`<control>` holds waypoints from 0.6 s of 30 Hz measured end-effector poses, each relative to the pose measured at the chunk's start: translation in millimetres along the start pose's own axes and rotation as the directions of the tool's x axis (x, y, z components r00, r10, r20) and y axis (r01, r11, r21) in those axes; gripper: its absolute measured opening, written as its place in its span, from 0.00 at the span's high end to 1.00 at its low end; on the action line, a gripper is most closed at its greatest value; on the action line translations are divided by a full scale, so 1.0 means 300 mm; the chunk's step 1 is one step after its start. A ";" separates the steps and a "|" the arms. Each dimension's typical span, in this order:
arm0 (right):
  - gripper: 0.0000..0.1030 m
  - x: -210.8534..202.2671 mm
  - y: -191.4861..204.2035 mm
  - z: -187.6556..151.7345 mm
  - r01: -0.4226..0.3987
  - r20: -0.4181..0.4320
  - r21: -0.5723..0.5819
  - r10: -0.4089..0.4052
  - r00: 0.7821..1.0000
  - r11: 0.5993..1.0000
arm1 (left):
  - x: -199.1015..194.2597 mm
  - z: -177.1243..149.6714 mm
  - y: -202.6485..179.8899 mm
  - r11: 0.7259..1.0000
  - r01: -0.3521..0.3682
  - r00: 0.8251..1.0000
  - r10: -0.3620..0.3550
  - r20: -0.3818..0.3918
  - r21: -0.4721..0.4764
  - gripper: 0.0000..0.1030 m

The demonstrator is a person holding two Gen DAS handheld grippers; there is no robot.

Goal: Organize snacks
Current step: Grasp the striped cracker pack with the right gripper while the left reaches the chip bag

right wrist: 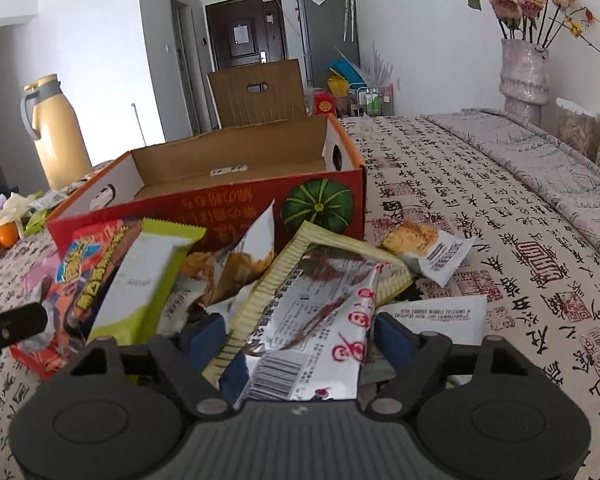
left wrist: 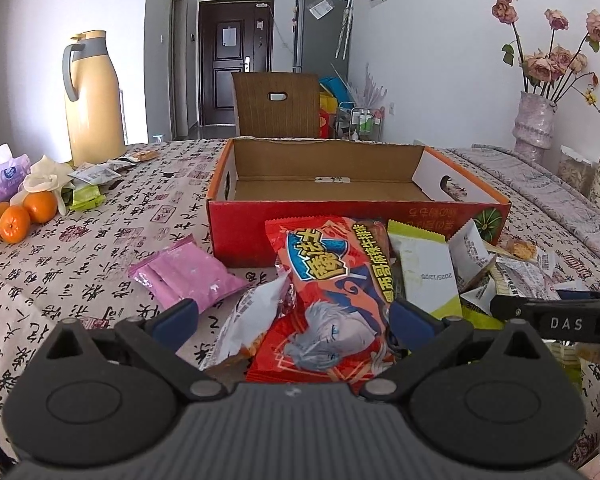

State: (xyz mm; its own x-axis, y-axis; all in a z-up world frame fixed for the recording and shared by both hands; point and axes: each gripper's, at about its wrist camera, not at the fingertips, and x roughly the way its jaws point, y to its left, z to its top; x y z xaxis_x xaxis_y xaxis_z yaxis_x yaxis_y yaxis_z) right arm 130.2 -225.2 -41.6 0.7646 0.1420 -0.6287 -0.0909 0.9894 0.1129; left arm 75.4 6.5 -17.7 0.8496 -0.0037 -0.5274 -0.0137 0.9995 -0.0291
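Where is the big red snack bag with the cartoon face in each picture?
Left wrist view: the red snack bag lies centre, between the left gripper fingers, in front of the cardboard box.
Right wrist view: the red snack bag is far left, half under a green-edged packet.
Shared landmark: the cardboard box.

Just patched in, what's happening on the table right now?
Snack sorting is underway. The left gripper has its jaws open around a red packet, and the right gripper has its open jaws around a silver packet. Both sit at the snack pile in front of the box, which looks empty so far.
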 end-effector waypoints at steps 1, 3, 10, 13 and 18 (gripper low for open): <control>0.26 0.001 0.000 -0.002 0.003 0.003 0.000 -0.003 1.000 1.000 | 0.000 0.000 0.001 1.000 0.000 1.000 0.000 0.000 -0.001 0.00; 0.32 0.001 -0.001 -0.005 0.009 0.006 -0.005 -0.009 1.000 1.000 | -0.002 0.000 0.003 1.000 -0.001 1.000 0.001 0.003 -0.005 0.00; 0.61 -0.014 -0.009 -0.028 -0.008 0.012 -0.018 0.008 1.000 1.000 | -0.007 -0.002 0.003 1.000 -0.002 1.000 0.002 0.003 -0.005 0.00; 0.64 -0.032 -0.020 -0.034 -0.020 0.025 -0.010 0.020 0.999 1.000 | -0.013 -0.001 0.000 1.000 -0.001 1.000 0.001 0.008 -0.001 0.00; 0.65 -0.069 -0.032 -0.036 -0.045 0.067 0.009 0.044 0.997 0.999 | -0.021 0.000 -0.017 1.000 0.007 1.000 -0.007 0.010 0.008 0.00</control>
State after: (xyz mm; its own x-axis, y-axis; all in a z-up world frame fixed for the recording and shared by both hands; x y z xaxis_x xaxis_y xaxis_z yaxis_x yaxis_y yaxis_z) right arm 108.3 -237.4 -38.1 0.8008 0.1835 -0.5701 -0.1196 0.9817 0.1480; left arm 70.2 1.5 -14.1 0.8550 -0.0107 -0.5186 -0.0034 0.9997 -0.0261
